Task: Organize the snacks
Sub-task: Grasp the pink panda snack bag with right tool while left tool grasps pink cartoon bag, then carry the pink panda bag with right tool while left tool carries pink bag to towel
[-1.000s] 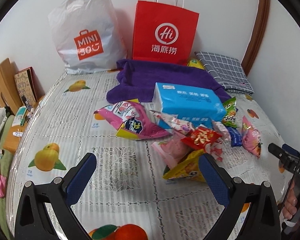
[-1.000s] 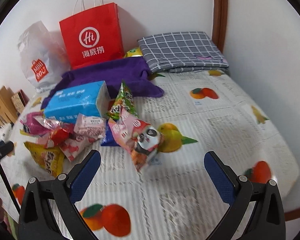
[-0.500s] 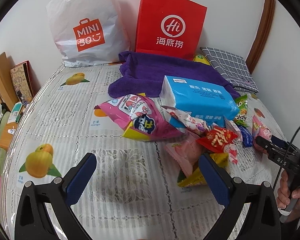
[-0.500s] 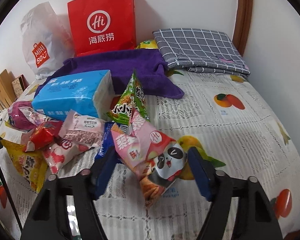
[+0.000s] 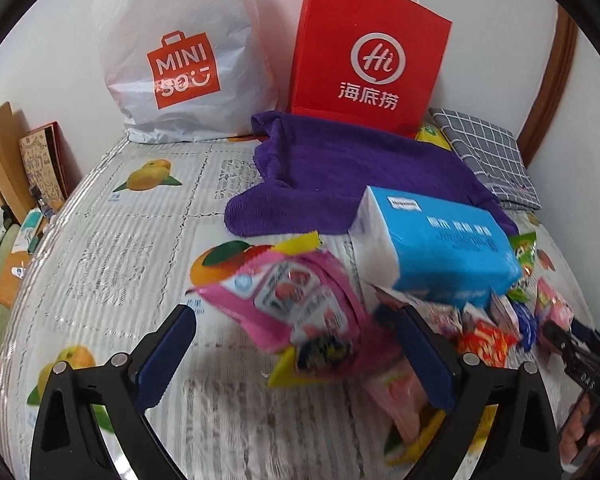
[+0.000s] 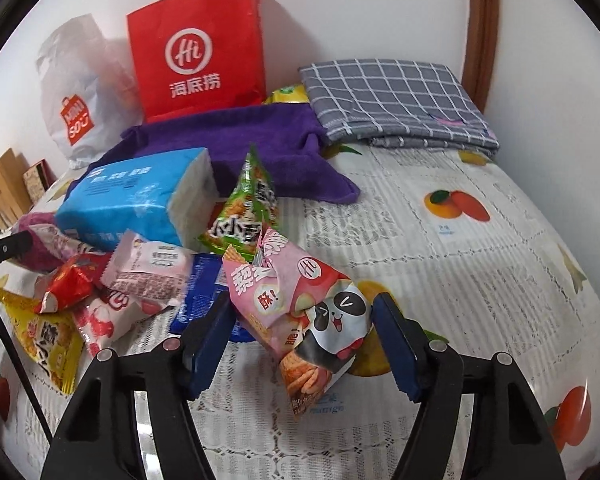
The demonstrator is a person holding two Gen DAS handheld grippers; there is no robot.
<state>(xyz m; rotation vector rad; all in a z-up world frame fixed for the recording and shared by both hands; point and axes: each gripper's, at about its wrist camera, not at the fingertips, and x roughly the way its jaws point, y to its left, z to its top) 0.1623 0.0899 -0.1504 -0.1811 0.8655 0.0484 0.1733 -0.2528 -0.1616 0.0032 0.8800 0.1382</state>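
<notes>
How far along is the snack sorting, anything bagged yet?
Done: nothing visibly; the snacks lie heaped beside the blue tissue pack.
In hand: the right gripper, its jaws just closing, is clamped on the pink panda snack bag; the left gripper, jaws wide and just narrowing, straddles the bright pink packet without gripping.
Left: the pile's remaining packets.

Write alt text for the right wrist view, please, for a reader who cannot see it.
The right gripper has just been closing around a pink snack bag with a panda on a fruit-print tablecloth. To its left lie more snack packets and a blue tissue pack. Behind stand a red paper bag and a white plastic bag.
</notes>
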